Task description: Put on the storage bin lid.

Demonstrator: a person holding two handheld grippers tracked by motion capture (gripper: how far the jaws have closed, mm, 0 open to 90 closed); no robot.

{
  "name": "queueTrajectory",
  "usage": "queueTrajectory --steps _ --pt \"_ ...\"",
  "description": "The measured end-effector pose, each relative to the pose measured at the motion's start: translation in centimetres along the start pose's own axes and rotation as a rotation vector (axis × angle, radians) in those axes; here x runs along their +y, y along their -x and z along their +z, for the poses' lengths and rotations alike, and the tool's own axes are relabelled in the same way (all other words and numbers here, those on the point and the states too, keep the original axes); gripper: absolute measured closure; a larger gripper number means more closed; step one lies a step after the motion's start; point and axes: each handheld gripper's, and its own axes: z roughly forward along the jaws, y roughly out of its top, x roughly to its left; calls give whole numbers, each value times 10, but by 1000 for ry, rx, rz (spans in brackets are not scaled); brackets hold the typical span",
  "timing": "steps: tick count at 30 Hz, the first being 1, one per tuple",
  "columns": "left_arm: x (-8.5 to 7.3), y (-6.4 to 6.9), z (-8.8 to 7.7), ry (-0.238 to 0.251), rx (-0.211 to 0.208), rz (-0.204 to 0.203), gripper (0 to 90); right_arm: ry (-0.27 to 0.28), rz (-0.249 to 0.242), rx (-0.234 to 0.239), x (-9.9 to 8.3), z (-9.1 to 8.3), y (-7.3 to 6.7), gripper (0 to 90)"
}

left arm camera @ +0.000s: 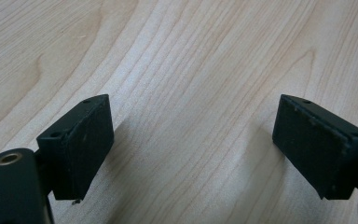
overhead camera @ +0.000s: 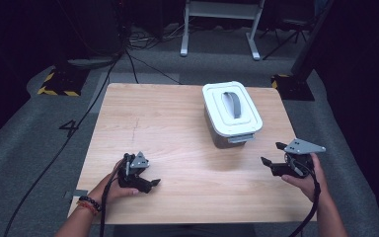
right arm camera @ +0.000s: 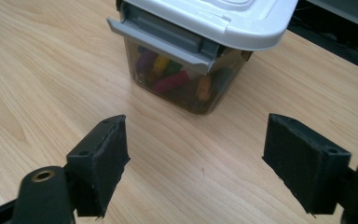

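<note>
Black right tongs (right arm camera: 196, 163) are standing wide open and empty, facing the grey latch (right arm camera: 161, 35) of the lidded storage box (overhead camera: 231, 116) just ahead. Left tongs (left arm camera: 193, 149) are also gaping with nothing between the pads, hovering low over bare wooden bench (overhead camera: 177, 128), well apart from the box. Coloured items (right arm camera: 172, 77) are showing through the clear wall. Judging from this, the lid is not yet unlatched; opening is still pending.

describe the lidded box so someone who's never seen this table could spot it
On the wooden table, look toward the far right part. The box stands there, clear-walled with colourful pieces inside, under a white lid with a grey handle and grey latch.
</note>
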Motion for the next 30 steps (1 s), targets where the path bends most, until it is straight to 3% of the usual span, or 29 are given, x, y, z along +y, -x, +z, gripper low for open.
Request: queueTrajectory --steps 5,10,14,17,24,30 --pt "-1 1 0 4 1 -3 133 -65 -4 -12 -20 12 -3 214" --pt "-1 0 0 4 -3 0 133 -159 36 34 -52 38 -1 217" --pt "-1 1 0 4 -2 0 133 -193 45 61 -65 48 -5 216" --pt "-1 1 0 4 -2 0 133 -198 61 73 -71 53 -6 203" --pt "-1 1 -1 5 -5 6 133 -108 134 105 -84 54 -7 185" --pt "-1 0 -1 4 -6 6 133 -103 141 99 -85 54 -7 172"
